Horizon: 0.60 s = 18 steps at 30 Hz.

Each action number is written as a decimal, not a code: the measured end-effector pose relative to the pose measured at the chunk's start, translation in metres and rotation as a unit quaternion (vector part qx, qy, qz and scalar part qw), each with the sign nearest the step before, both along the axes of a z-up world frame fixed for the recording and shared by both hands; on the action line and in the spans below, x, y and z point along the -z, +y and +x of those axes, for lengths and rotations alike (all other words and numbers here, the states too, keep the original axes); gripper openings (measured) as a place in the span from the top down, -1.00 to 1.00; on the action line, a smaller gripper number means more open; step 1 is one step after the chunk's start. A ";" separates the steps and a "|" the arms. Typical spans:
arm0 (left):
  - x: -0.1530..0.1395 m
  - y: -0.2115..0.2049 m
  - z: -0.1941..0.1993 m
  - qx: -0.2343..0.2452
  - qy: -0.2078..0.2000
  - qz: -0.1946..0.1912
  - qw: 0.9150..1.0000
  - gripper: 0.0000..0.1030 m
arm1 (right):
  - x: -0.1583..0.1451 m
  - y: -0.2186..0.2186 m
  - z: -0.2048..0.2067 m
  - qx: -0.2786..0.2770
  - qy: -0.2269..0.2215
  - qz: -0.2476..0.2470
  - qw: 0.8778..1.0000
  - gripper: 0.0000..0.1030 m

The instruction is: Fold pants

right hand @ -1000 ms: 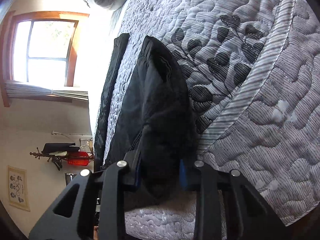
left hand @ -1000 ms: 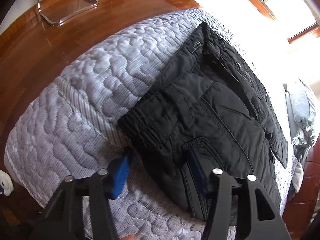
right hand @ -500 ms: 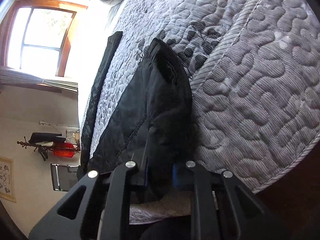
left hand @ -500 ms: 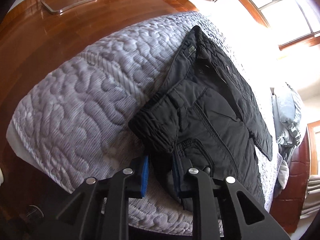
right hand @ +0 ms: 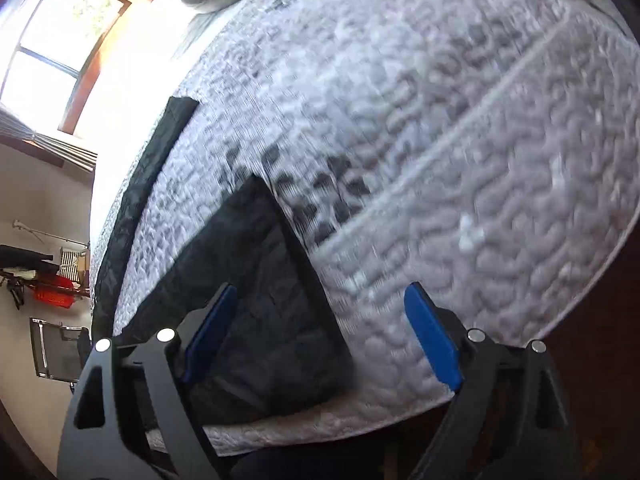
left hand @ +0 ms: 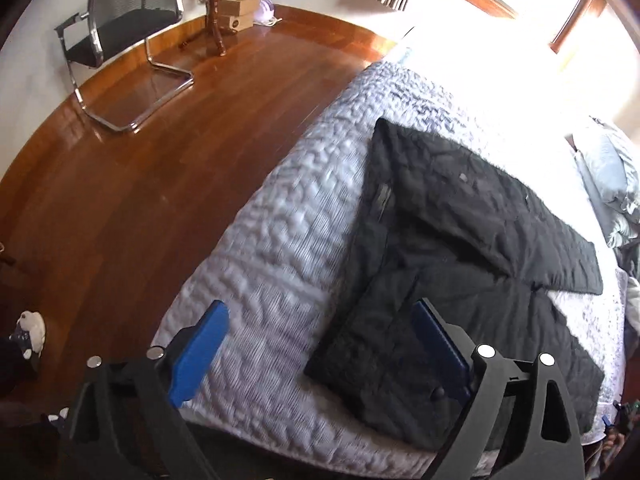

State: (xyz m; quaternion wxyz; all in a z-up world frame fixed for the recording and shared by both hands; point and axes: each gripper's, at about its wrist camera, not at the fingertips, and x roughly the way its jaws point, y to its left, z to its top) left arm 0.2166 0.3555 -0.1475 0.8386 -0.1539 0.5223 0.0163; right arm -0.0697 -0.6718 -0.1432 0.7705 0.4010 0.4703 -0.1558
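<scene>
Black quilted pants [left hand: 460, 272] lie partly folded on the grey quilted mattress [left hand: 288, 240], near its front edge. One leg stretches back to the right. My left gripper [left hand: 320, 344] is open and empty, held above the mattress edge just left of the pants' near corner. In the right wrist view the pants [right hand: 264, 304] lie at lower left on the mattress [right hand: 460, 160]. My right gripper [right hand: 320, 336] is open and empty, above the pants' folded end at the mattress edge.
A wooden floor [left hand: 160, 160] lies left of the bed, with a black cantilever chair [left hand: 120, 32] and a coat stand [left hand: 214, 8] by the wall. A grey duvet [left hand: 608, 184] is bunched at the bed's far right. A small plush toy [left hand: 30, 330] sits on the floor.
Both grippers were shut on the pants half a second ago. Both have now opened, let go and pulled back. The pants lie flat on the mattress.
</scene>
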 end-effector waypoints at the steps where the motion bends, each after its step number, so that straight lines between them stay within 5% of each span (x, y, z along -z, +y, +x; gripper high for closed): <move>1: -0.003 -0.003 0.026 0.017 -0.004 -0.021 1.000 -0.83 | -0.010 0.001 0.029 -0.019 -0.017 0.009 1.000 -0.67; 3: -0.004 -0.012 0.077 0.048 -0.005 -0.055 0.997 -0.84 | -0.020 0.013 0.098 -0.067 -0.042 0.037 0.996 -0.78; 10: 0.048 -0.032 0.217 0.066 0.044 -0.089 0.993 -0.84 | 0.000 0.034 0.310 -0.139 -0.004 0.065 0.988 -0.78; 18: 0.091 -0.018 0.273 0.080 0.075 -0.123 0.986 -0.83 | 0.016 0.045 0.430 -0.187 0.010 0.056 0.981 -0.78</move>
